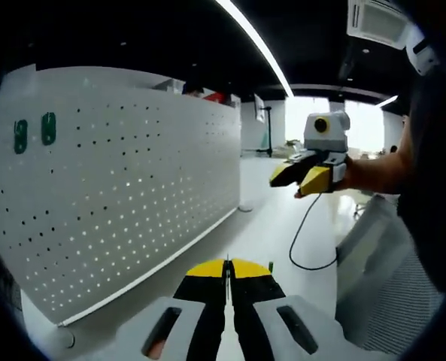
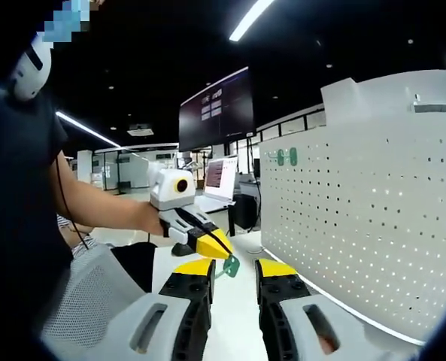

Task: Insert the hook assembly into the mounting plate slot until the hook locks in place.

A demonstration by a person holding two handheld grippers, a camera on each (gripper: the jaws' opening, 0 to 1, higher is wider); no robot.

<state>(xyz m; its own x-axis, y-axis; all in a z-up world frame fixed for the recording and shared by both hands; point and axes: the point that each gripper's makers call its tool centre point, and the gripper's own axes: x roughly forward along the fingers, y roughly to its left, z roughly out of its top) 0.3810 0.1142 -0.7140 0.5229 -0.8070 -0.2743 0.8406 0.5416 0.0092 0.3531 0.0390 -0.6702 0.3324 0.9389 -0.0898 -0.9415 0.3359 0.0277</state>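
A small translucent green hook was pinched in the pressed-together jaws of the left gripper, near but apart from the white perforated board. No insertion had been made; two green hooks were already seen mounted far along it. The right gripper was held with jaws spread and empty.

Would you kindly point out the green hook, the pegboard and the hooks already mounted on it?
green hook (image 2: pixel 231 265), right gripper view, its curved body.
pegboard (image 1: pixel 125 195), left gripper view, bare perforated face.
mounted hooks (image 1: pixel 49 128), left gripper view, right hook's body.
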